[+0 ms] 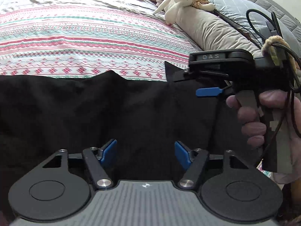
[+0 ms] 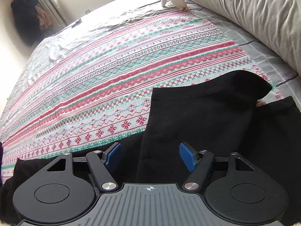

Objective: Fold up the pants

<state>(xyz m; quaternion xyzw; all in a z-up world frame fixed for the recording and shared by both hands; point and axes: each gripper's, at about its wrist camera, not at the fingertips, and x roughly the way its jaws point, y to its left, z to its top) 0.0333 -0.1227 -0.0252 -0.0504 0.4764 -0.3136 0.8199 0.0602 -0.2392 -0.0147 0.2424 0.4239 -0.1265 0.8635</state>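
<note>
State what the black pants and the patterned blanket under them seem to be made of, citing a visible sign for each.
Black pants: seemingly soft matte knit fabric; they drape and crease without shine. Patterned blanket: likely woven or knitted cotton; its stitch-like pink and green bands look textured.

The black pants (image 1: 112, 109) run off the left edge of the left wrist view and vanish beneath the left gripper's body at the bottom, so their full length cannot be told; in the right wrist view they are cut by the right edge. The right gripper (image 1: 190, 86) shows only one blue pad, its other finger lost against dark cloth. A small dark object (image 2: 76, 23) far up the bed is too small to identify.
</note>
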